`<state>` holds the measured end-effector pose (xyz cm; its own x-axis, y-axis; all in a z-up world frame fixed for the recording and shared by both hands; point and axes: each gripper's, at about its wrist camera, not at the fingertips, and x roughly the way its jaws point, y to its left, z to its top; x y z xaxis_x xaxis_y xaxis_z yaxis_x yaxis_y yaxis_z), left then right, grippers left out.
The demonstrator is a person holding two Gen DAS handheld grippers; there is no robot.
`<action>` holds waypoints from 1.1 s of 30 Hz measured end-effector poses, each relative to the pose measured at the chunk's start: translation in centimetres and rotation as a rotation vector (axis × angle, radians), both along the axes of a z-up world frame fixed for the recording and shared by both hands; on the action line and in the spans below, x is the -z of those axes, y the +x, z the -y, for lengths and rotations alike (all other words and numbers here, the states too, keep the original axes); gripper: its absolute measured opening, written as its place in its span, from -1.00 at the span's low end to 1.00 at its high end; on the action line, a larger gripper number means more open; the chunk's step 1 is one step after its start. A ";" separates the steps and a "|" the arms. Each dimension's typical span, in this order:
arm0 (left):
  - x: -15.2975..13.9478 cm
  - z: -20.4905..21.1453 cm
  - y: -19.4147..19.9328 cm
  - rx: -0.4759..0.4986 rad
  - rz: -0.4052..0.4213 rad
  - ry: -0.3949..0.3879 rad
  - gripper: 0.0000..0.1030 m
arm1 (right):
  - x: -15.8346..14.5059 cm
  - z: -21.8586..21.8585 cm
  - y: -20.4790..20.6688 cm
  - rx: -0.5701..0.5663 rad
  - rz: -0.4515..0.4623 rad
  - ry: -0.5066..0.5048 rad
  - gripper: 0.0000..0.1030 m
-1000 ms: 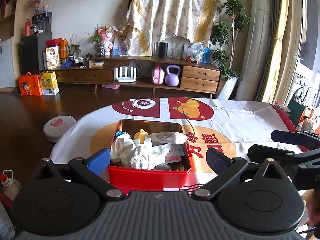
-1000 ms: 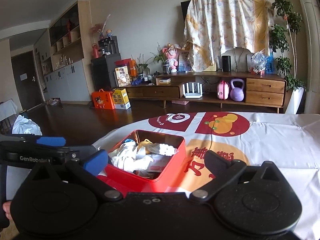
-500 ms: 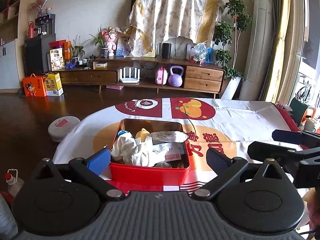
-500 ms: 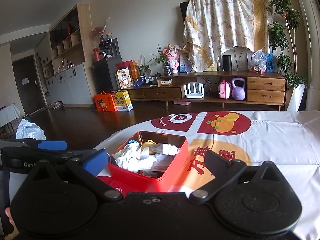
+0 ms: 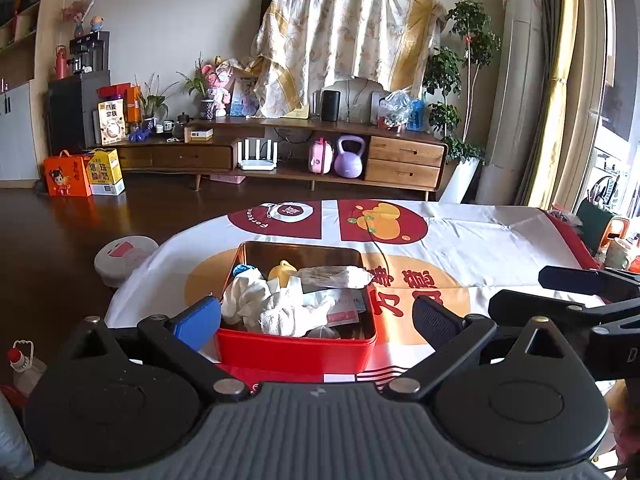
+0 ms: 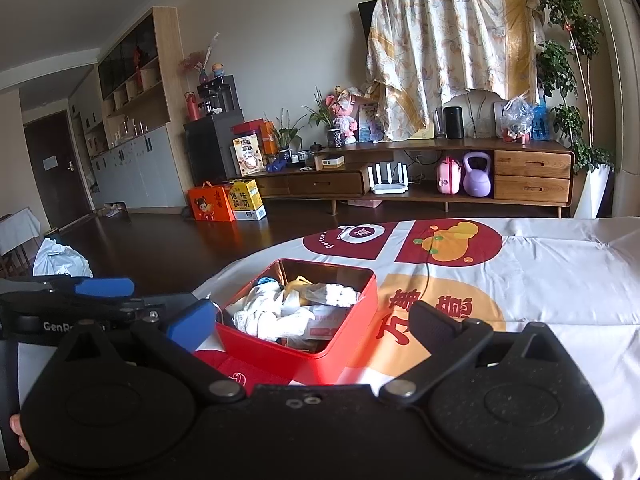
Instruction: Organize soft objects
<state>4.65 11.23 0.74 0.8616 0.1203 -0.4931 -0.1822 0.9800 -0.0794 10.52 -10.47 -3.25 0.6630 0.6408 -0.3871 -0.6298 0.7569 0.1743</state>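
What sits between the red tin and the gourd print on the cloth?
Nothing: only bare tablecloth between the red tin and the gourd print, per both wrist views.

Red tin [image 5: 294,350] between spread fingers [image 5: 198,317]

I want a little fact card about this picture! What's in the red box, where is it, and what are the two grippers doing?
container: red tin box, lid off
sits on: table with a white and red printed cloth
inside the box: crumpled white cloth, a yellow item, a blue item, a clear plastic packet, a flat paper packet
left gripper: open, empty, in front of the box
right gripper: open, empty, beside the left one
touching the box: neither gripper
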 end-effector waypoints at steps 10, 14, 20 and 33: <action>-0.1 -0.2 -0.3 0.002 0.013 -0.014 0.99 | 0.0 -0.1 0.1 0.012 0.002 0.000 0.99; -0.2 0.0 -0.5 0.007 0.021 -0.009 0.99 | 0.1 0.3 0.3 0.026 0.002 0.003 0.99; -0.5 0.2 -0.7 0.015 0.029 -0.014 0.99 | 0.0 0.4 0.3 0.025 0.009 0.001 0.99; -0.7 1.1 -1.1 0.013 0.022 0.010 0.99 | -0.3 0.8 0.2 0.035 0.008 0.002 0.99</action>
<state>3.54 10.13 1.49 0.8738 0.1140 -0.4728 -0.1681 0.9830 -0.0737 10.67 -11.30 -2.90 0.6878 0.6181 -0.3806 -0.6047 0.7780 0.1708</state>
